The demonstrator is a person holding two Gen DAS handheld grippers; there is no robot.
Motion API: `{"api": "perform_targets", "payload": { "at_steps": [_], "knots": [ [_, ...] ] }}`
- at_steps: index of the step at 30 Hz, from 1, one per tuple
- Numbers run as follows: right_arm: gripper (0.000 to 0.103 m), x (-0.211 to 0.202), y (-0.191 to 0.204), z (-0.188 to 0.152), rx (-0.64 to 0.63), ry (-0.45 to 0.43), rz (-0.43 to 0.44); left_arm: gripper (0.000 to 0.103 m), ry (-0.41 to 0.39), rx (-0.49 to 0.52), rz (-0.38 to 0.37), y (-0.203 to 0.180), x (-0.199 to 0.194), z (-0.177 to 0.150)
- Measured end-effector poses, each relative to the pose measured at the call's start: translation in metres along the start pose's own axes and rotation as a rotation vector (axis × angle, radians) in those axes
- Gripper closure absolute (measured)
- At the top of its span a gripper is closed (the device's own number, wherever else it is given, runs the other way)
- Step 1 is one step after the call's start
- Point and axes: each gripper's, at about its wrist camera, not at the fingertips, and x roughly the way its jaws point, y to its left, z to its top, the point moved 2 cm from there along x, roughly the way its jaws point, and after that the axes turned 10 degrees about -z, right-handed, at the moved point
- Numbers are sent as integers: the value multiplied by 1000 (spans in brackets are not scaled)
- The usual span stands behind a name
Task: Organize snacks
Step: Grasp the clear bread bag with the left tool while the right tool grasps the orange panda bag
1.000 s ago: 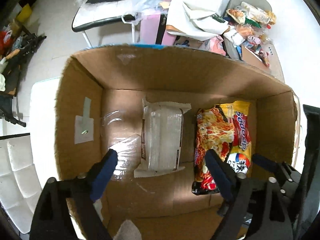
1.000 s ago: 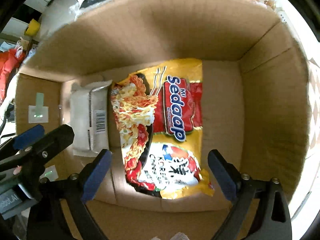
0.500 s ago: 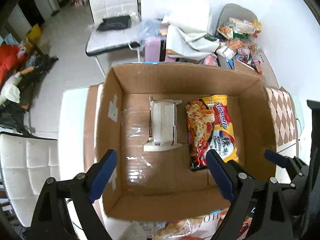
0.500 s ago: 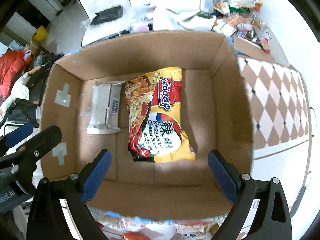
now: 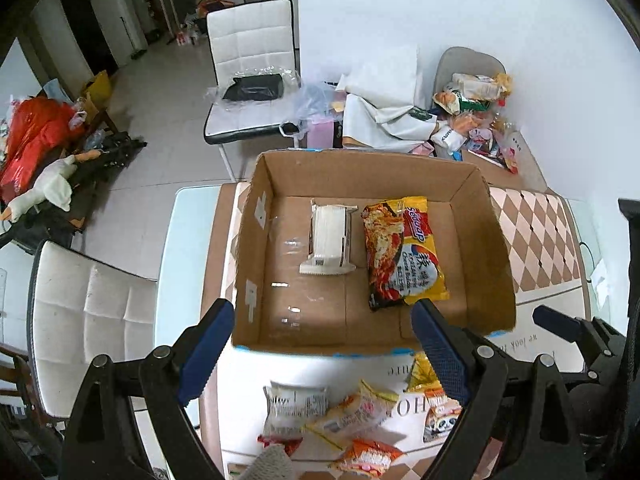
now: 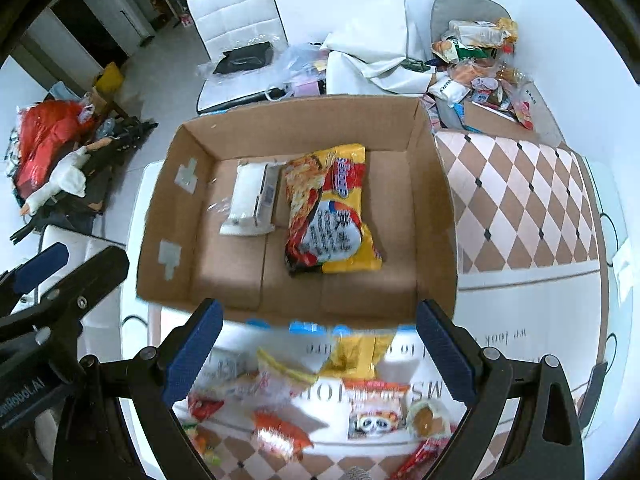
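Both grippers spread wide and empty above the cardboard box (image 5: 472, 240)

Inside, the white packet (image 5: 330, 240) lies left of the noodle packet (image 5: 402, 252). The right wrist view alone shows the round snack (image 6: 426, 420) among near loose snacks (image 5: 344, 416); left gripper (image 5: 320, 354), right gripper (image 6: 316, 354).

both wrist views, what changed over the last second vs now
Both grippers pulled up and back out of the brown cardboard box: the left gripper and right gripper were low inside it and now hang above its near edge, with loose snack packets on the table in view. Both remained open and empty. The yellow Sedaap noodle packet and white wrapped packet stayed side by side on the box floor.
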Motion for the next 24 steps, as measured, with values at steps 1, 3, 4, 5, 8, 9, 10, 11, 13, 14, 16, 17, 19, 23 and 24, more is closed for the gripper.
{"api": "perform_targets", "payload": {
  "at_steps": [1, 3, 4, 5, 8, 9, 10, 11, 13, 14, 16, 17, 19, 23, 24],
  "knots": [
    [4, -3, -1, -6, -3, 5, 8, 12, -4, 3, 7, -1, -4, -5],
    [4, -5, -5, -22, -2, 24, 15, 12, -2, 8, 23, -5, -9, -19],
    [4, -4, -7, -28, -4, 32, 16, 12, 2, 8, 27, -6, -10, -24],
    [4, -2, -10, -37, -5, 45, 18, 12, 15, 5, 36, -6, -9, -33],
    [4, 13, -20, -66, -3, 109, 4, 12, 66, 5, 49, -5, 2, -61],
    [4, 20, -24, -77, 3, 140, 4, 12, 94, 15, 66, -5, 12, -73],
    [4, 28, -29, -87, 13, 166, 9, 12, 125, 26, 68, -5, 22, -84],
    [4, 36, -34, -95, 24, 193, 9, 12, 148, 34, 68, -5, 30, -91],
    [4, 54, -44, -111, 46, 242, 1, 12, 225, 80, 78, -10, 54, -111],
    [4, 62, -50, -119, 57, 263, -6, 12, 253, 111, 82, -13, 66, -118],
    [4, 76, -59, -131, 77, 289, -21, 12, 308, 190, 110, -22, 89, -131],
    [4, 82, -64, -137, 90, 301, -26, 12, 331, 229, 118, -27, 101, -137],
    [4, 91, -71, -145, 107, 320, -31, 12, 366, 288, 146, -34, 120, -147],
    [4, 106, -79, -156, 115, 340, -45, 12, 433, 378, 203, -46, 160, -160],
    [4, 109, -80, -158, 115, 344, -43, 12, 442, 383, 206, -47, 165, -162]
  ]
}}
